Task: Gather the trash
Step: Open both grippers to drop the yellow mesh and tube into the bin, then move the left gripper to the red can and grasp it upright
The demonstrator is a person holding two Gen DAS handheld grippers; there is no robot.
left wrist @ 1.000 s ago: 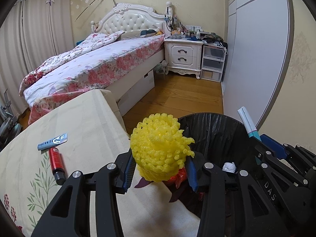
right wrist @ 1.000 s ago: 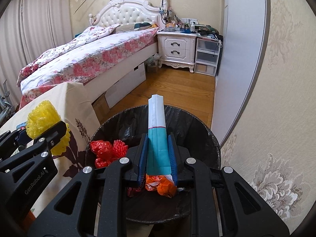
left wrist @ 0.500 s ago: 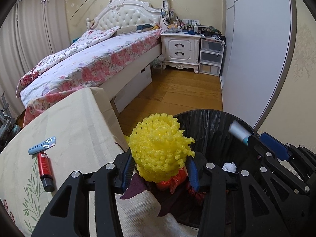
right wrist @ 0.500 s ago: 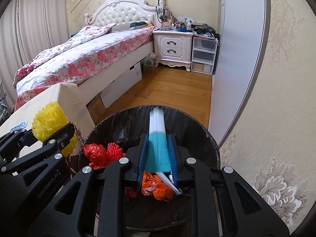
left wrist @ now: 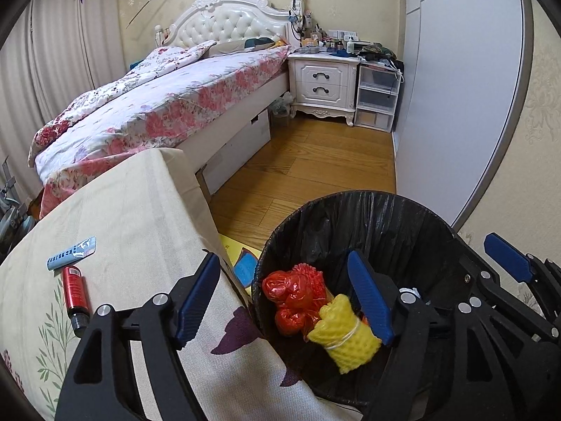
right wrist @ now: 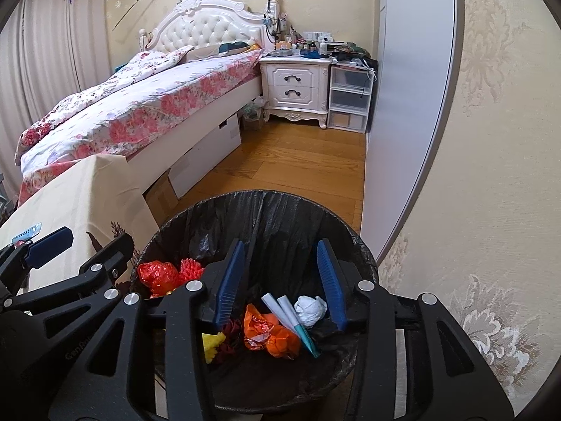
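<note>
Both grippers have let go since a second ago: the yellow foam net and the rolled tube now lie in the bin.

Left wrist view: the left gripper point(left wrist: 284, 296) gapes empty, straddling the bin point(left wrist: 368, 203) rim. The net point(left wrist: 345, 336) lies inside. Remaining trash, a red tube point(left wrist: 75, 293) and a blue packet point(left wrist: 72, 253), lies on the table point(left wrist: 133, 210) to its left, long axes pointing away.

Right wrist view: the right gripper point(right wrist: 280, 280) hangs open above the roll point(right wrist: 291, 322). The left one is nearer the table.
</note>
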